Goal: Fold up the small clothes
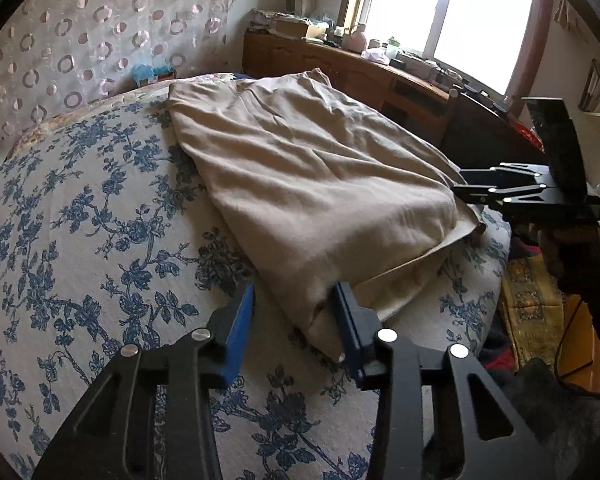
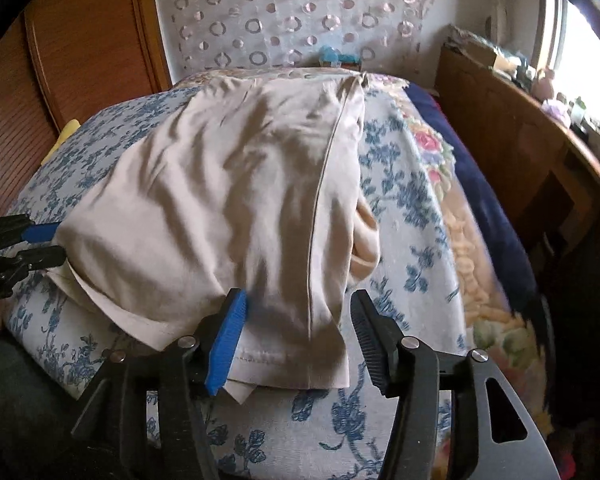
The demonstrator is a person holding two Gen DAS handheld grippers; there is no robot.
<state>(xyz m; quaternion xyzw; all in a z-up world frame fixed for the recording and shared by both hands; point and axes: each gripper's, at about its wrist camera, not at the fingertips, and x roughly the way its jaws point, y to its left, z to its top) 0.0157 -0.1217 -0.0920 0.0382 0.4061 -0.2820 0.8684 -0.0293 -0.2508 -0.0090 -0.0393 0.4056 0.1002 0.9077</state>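
Left wrist view: a beige garment (image 1: 300, 184) lies on the bed (image 1: 80, 220), already doubled over so that layered edges show at its near end. The left gripper (image 1: 296, 312) has its fingers spread, with the near corner of the garment lying between the blue pads (image 1: 240, 320); nothing is pinched. At the far right, the right gripper (image 1: 466, 190) points at the other near corner, its tip at the cloth edge; from here I cannot tell how its fingers stand.

Right wrist view: the garment (image 2: 228, 208) fills the middle, with a seam running down it and a hemmed edge nearest the camera. The right gripper (image 2: 300, 328) is spread wide, the hem corner lying between its fingers and ungripped; the picture is a little blurred near the right finger. At the left edge, the left gripper (image 2: 54, 242) sits at the other corner, its fingers apart on either side of the cloth.

The step in hand looks like taking both near corners for the next fold. Next, each gripper needs to close through all layers at its corner, then both should lift together and carry the edge toward the far end, keeping it level so the layers do not slide apart.
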